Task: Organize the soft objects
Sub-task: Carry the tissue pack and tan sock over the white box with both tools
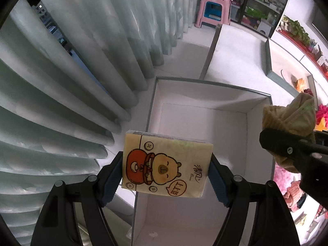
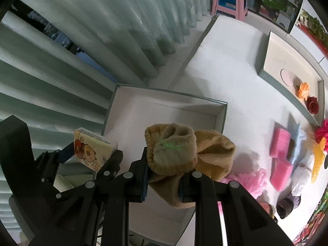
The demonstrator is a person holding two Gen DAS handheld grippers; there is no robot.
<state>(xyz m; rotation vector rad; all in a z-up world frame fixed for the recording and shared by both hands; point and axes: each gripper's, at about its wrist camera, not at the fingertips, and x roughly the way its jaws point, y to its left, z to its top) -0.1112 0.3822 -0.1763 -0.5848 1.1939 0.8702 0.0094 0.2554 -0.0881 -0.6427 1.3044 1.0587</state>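
My left gripper [image 1: 166, 169] is shut on a yellow tissue pack [image 1: 166, 167] printed with a cartoon capybara, held above the near left corner of an open white box [image 1: 205, 114]. My right gripper [image 2: 164, 176] is shut on a bunched tan sock [image 2: 184, 153], held over the same box [image 2: 164, 110]. The sock [image 1: 291, 116] and right gripper show at the right edge of the left wrist view. The tissue pack [image 2: 92, 151] and left gripper show at the left of the right wrist view. The box looks empty inside.
Pale curtains [image 1: 61, 82] hang close on the left. A second shallow box [image 2: 287, 67] at the far right holds a pink disc and fabric flowers. Pink sponges [image 2: 280, 143], pink fluff [image 2: 252, 178] and yarn items lie on the white table [image 2: 235, 71]. A pink stool [image 1: 213, 10] stands behind.
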